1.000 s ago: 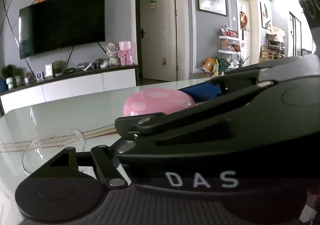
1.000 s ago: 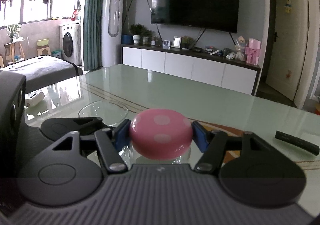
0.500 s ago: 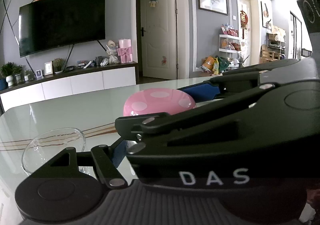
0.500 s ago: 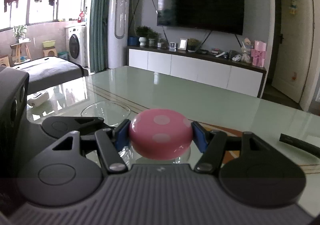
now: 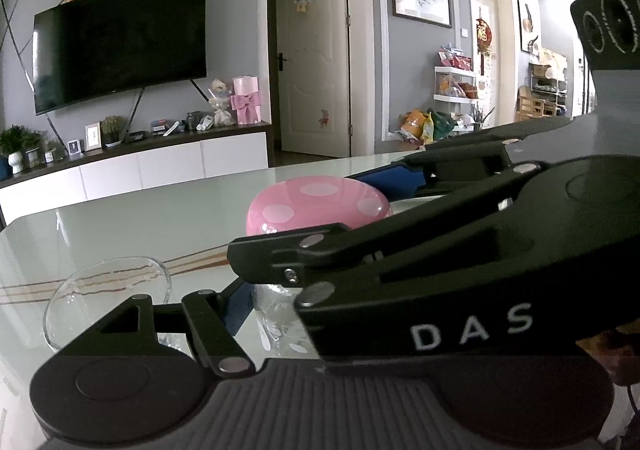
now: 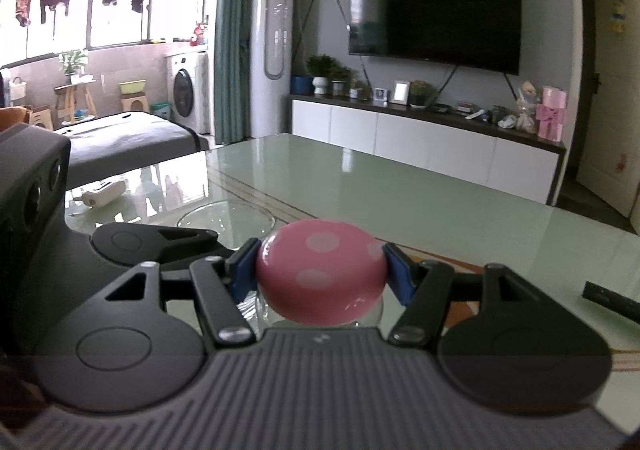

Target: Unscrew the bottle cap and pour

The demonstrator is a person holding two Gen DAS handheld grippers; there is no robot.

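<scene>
The glass table [image 6: 420, 190] lay under both my grippers. My right gripper [image 6: 320, 274] was clamped on the pink dotted cap [image 6: 320, 270]; both blue pads [image 6: 242, 270] pressed its sides, one left and one right, jaws about a cap's width apart. The cap sat on top of the clear bottle [image 5: 280, 322], upright on the table. My left gripper [image 5: 276, 314] sat lower, below the right one, gripping the bottle body; its near blue pad touched the clear wall, while the far pad was hidden behind the right gripper. A clear glass bowl [image 5: 108, 290] stood just beside the bottle, to the left.
</scene>
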